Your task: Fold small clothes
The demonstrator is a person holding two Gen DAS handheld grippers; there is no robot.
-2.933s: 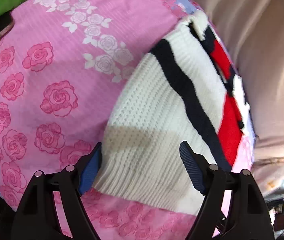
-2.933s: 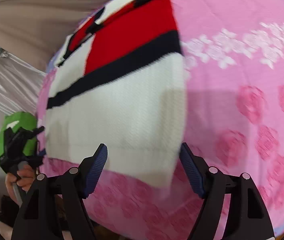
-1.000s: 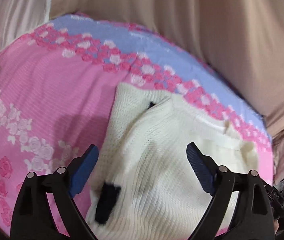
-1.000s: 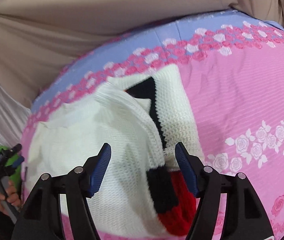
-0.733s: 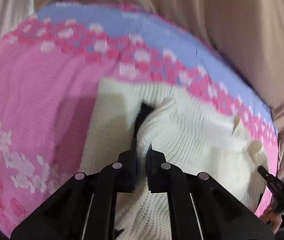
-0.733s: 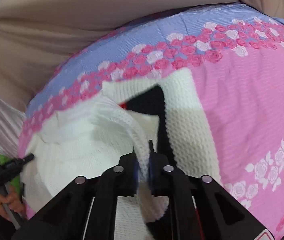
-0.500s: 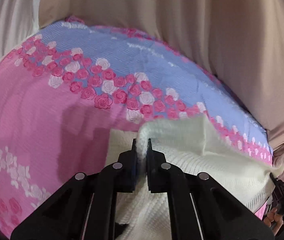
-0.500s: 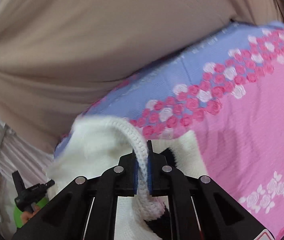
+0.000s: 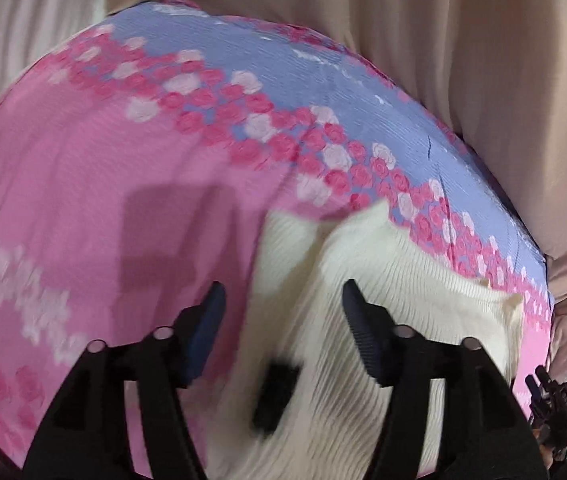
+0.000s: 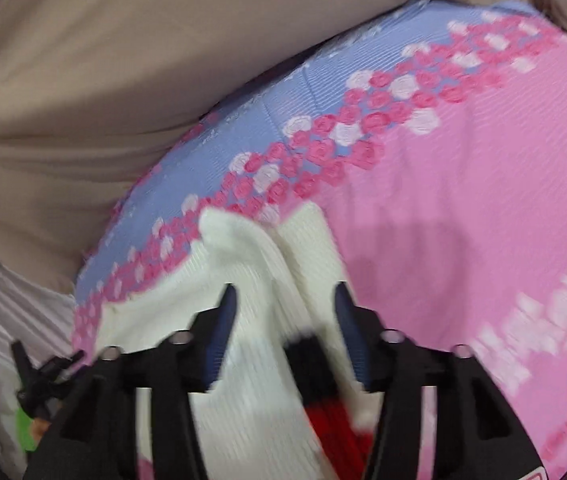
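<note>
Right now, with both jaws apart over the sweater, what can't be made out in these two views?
- Sweater near edge: left wrist view, cut off by the bottom edge and hidden behind the left gripper.
- Its red and black stripes: right wrist view, motion-blurred and partly behind the right gripper.
- How neat the fold is: blurred in both views.
- Dark object at right: too small and cut off.

In the left wrist view the sweater (image 9: 403, 300) lies on the bedspread (image 9: 83, 200), filling the lower right of the frame. The left gripper (image 9: 283, 328) stands at the bottom centre (one finger over the bedspread, the other over the sweater). A curtain (image 9: 463, 40) hangs behind, across the top. In the right wrist view the sweater (image 10: 255, 276) sits lower centre-left, with the right gripper (image 10: 283, 332) over it.
</note>
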